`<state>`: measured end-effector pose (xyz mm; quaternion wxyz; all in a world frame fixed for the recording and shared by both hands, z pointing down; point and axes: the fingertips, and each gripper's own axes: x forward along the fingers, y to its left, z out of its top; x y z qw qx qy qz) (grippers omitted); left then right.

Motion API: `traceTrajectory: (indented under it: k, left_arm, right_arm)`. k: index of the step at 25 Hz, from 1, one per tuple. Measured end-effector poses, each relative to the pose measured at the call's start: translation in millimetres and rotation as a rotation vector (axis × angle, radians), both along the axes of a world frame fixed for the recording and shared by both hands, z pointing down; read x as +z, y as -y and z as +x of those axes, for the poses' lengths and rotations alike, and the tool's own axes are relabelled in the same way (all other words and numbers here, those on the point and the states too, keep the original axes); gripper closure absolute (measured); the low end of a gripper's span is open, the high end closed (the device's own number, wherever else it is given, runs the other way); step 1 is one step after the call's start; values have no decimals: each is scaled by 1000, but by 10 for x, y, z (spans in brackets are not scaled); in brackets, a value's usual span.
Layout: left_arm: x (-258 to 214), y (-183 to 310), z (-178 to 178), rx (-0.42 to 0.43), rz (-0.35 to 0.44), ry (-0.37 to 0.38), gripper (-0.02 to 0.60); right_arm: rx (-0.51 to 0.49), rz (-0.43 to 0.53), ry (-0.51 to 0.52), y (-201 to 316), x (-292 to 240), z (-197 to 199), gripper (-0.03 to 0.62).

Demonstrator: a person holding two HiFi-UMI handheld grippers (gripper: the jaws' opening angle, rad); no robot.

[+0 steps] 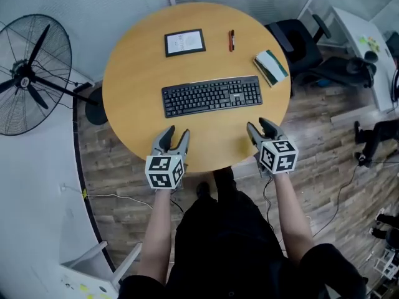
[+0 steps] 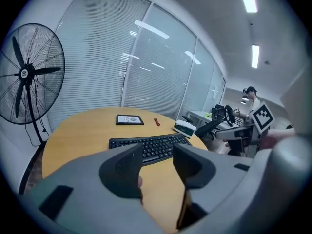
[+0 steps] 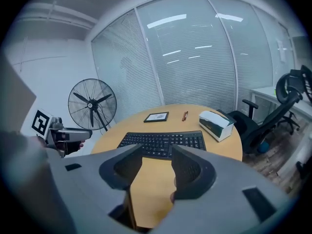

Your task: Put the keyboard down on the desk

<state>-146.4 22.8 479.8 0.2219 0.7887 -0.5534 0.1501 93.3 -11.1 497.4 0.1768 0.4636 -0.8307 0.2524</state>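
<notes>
Keyboard (image 1: 212, 95), black, lies flat on the round wooden desk (image 1: 137, 73), about at its middle, with its long side running left to right and a slight tilt that puts its right end a little farther away. Nearest to the person, the left gripper (image 1: 177, 131) hangs over the desk's near left edge. Its fingers are spread apart with nothing between them, and only bare desk top and the keyboard beyond show through the gap. The right gripper (image 1: 257, 124) hangs over the near right edge in the same way, fingers spread and empty. Both point toward the keyboard and are clear of it, with a strip of bare wood between the fingertips and its near edge. Past the keyboard, at the far side of the desk, a black-framed tablet (image 1: 184, 42) lies flat to the left, with a red pen (image 1: 231, 40) just to its right. A white and green box (image 1: 271, 67) sits near the desk's right rim. A standing fan (image 1: 28, 73) is on the floor off to the left, and a black chair (image 1: 299, 42) stands at the far right.
</notes>
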Motion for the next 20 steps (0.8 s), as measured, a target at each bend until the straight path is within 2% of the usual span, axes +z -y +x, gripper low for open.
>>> traceTrajectory:
  k: [6, 9, 12, 16, 20]
  left_arm:
    - [-237, -471, 40, 71, 59, -13, 417]
    - [-405, -699, 118, 131, 102, -40, 443]
    - [-507, -926, 207, 183, 134, -35, 463]
    - [-602, -1155, 280, 211, 145, -46, 484]
    - [-725, -1312, 311, 230, 158, -71, 517]
  right_arm:
    - [-17, 66, 7, -588, -345, -248, 431]
    - [-14, 106, 22, -861, -545, -365, 437]
    - [-17, 131, 47, -1147, -689, -507, 444]
    - [-40, 147, 62, -1527, -796, -703, 461]
    - [-22, 167, 74, -1731, -922, -748, 470]
